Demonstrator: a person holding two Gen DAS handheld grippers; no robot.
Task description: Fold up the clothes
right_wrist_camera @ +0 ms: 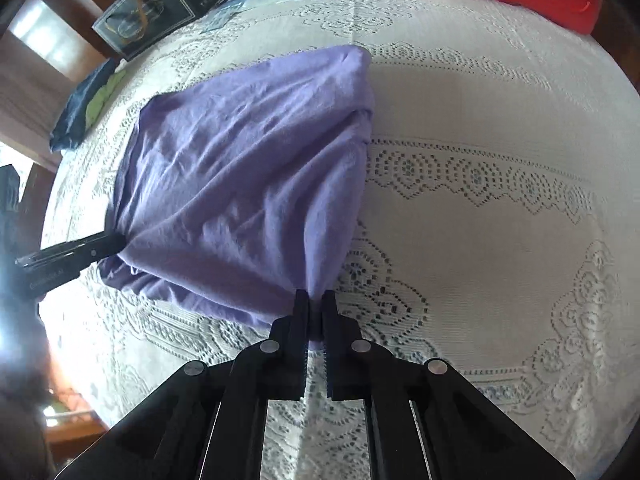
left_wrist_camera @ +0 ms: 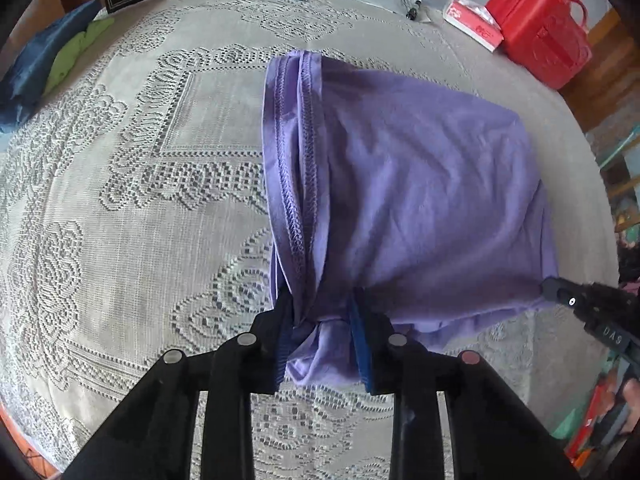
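Purple garment (left_wrist_camera: 420, 184) is pinched at its near corners by left claw (left_wrist_camera: 322, 332) and right claw (right_wrist_camera: 316, 320).

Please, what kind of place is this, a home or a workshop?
Probably a home, at a dining or living-room table. The lace tablecloth covers it, and a tissue box, a red plastic case and a purple garment lie on it.

Left gripper (left_wrist_camera: 322, 330) pinches bunched cloth (left_wrist_camera: 400, 184) between its fingers; right gripper (right_wrist_camera: 315, 320) clamps the cloth's other corner.
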